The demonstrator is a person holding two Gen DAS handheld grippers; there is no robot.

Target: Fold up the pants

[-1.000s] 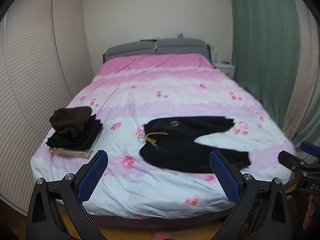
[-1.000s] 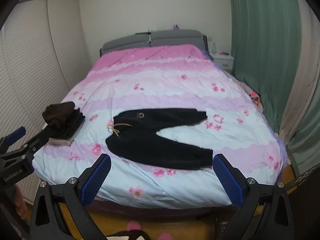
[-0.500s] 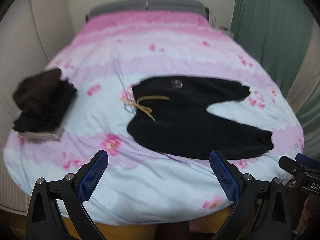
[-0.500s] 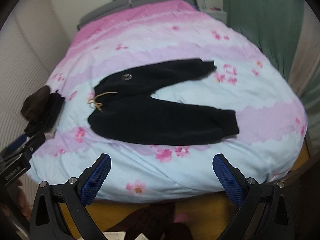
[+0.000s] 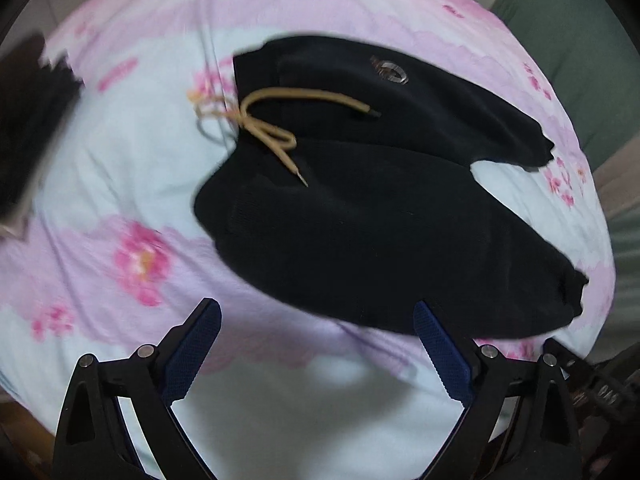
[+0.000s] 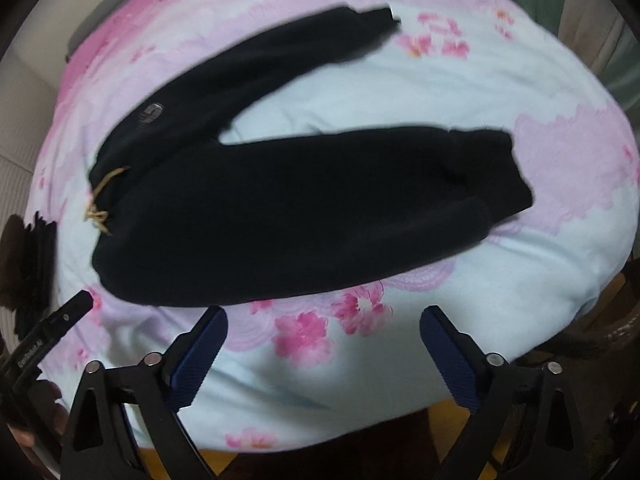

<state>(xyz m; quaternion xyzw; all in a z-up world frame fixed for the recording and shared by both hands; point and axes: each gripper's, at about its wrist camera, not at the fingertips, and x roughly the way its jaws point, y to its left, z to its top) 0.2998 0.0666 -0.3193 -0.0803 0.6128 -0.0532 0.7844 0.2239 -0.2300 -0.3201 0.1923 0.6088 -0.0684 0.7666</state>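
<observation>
Since a second ago both views have swung from the whole room down onto the black pants (image 5: 360, 208), lying unfolded with legs spread on the bed (image 5: 120, 160), so folding is about to start. Left tongs (image 5: 316, 344) and right tongs (image 6: 324, 352) hover empty at the pants' near edge, jaws starting to close. The waist emblem (image 5: 390, 70) is unreadable.

A bed (image 5: 120, 152) fills both views, its cover (image 6: 520, 240) pale blue and pink with pink flowers (image 5: 140, 260). A dark stack of folded clothes (image 5: 28, 120) lies at the left edge of the frame, blurred. A green curtain (image 5: 580, 60) hangs at upper right. A grey headboard (image 6: 116, 4) shows at upper left of the right view.
</observation>
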